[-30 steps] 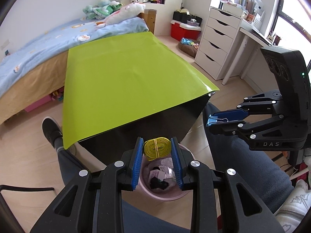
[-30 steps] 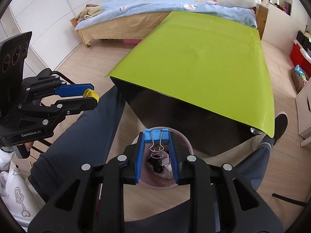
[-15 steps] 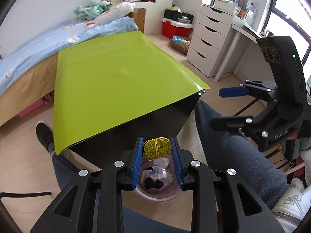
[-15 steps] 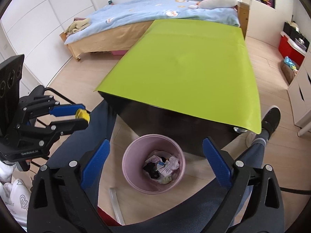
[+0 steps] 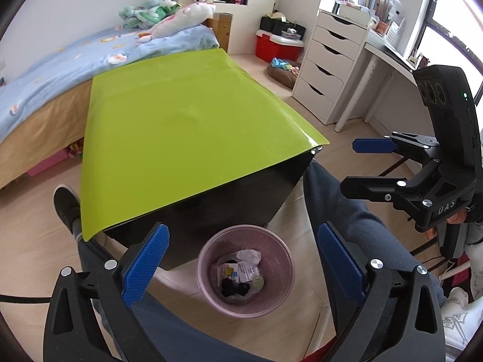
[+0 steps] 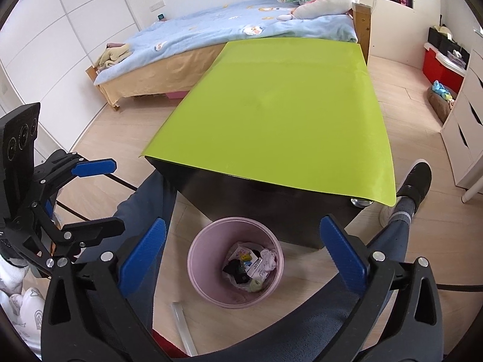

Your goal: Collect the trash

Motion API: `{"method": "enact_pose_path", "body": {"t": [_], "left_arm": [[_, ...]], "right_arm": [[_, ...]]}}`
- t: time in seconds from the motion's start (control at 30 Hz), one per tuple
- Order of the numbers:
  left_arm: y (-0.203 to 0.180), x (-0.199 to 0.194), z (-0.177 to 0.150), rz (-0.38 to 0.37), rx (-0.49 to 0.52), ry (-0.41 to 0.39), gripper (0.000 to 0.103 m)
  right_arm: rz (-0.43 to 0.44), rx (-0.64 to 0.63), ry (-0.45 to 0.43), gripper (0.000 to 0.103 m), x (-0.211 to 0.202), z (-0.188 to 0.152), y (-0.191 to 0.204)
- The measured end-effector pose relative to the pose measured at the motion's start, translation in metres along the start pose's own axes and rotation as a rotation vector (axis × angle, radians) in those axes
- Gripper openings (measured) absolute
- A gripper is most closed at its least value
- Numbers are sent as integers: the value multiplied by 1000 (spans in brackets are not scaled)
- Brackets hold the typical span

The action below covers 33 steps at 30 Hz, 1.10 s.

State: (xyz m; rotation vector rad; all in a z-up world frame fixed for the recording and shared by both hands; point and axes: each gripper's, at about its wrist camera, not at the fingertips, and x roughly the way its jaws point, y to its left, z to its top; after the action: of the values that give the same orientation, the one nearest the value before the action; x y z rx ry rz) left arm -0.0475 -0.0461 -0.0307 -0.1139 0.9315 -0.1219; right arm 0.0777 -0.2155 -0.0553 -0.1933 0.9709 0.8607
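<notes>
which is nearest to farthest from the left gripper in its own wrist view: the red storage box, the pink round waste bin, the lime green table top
From the left gripper, jaws opening with nothing between them:
1. Pink round waste bin, just below and ahead on the floor.
2. Lime green table top, beyond the bin.
3. Red storage box, far against the back wall, right.

The left gripper (image 5: 243, 259), clamped a second ago on a yellow coiled band, now has its jaws opening with nothing between them. The right gripper (image 6: 241, 249) no longer grips the blue binder clip and is spreading wide above the pink bin (image 5: 277, 253); neither item can be picked out among the trash (image 5: 241, 271) inside.
</notes>
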Motion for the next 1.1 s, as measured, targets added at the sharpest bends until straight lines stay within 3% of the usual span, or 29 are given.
{"method": "enact_pose_path", "body": {"t": [0.3,0.77,1.1], "left_arm": [[17,-16,16,44,-39,-76,95],[47,-46,80,98,-53,-215,95],[56,-40,104,89,-85,-189,97]], "right_arm": [[-41,8,-32,100,-7,16,4],[-102,-11,-176,100,-34,93,3],[-73,-19,-204,100,-37,124,5]]}}
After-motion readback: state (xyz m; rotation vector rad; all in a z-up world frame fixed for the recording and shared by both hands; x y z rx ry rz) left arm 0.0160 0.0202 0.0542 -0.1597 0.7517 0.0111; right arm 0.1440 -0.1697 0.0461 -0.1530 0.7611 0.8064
